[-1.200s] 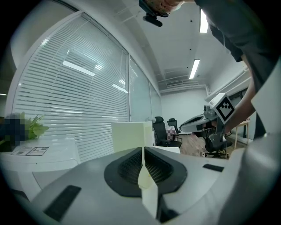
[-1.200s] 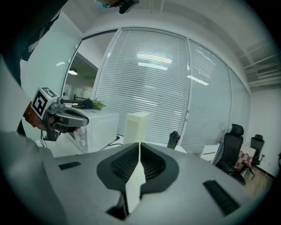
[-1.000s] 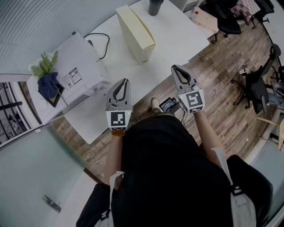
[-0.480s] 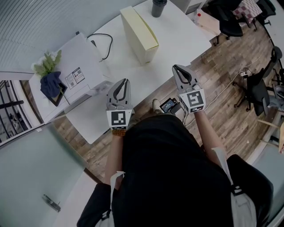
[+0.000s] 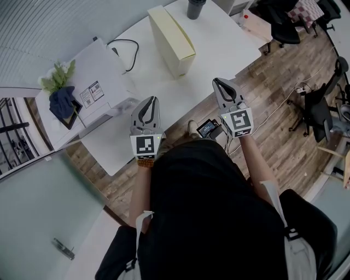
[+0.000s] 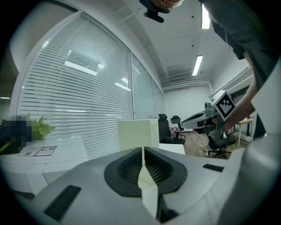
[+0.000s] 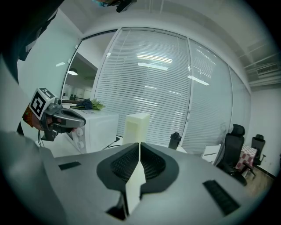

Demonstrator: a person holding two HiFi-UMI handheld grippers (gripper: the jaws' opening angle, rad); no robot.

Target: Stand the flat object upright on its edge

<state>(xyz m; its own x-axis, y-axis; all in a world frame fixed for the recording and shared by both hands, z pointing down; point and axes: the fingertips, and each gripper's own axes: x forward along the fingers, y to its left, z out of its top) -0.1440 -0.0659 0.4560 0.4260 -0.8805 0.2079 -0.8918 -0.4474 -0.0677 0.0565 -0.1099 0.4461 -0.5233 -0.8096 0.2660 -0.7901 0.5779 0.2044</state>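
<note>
now | left hand-held gripper (image 5: 151,102) closed, empty | right hand-held gripper (image 5: 219,83) closed, empty

White table (image 5: 221,46) with box (image 5: 170,37), microwave (image 5: 99,77), cup (image 5: 194,7)

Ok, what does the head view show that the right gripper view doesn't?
Only the head view: the marker cube on the right tool and a small screen device near it. Only the right gripper view: the ceiling, and that tool's jaws head-on, shut with nothing between. Both: the cream box upright on the white table, the dark cup, the left tool.
</note>
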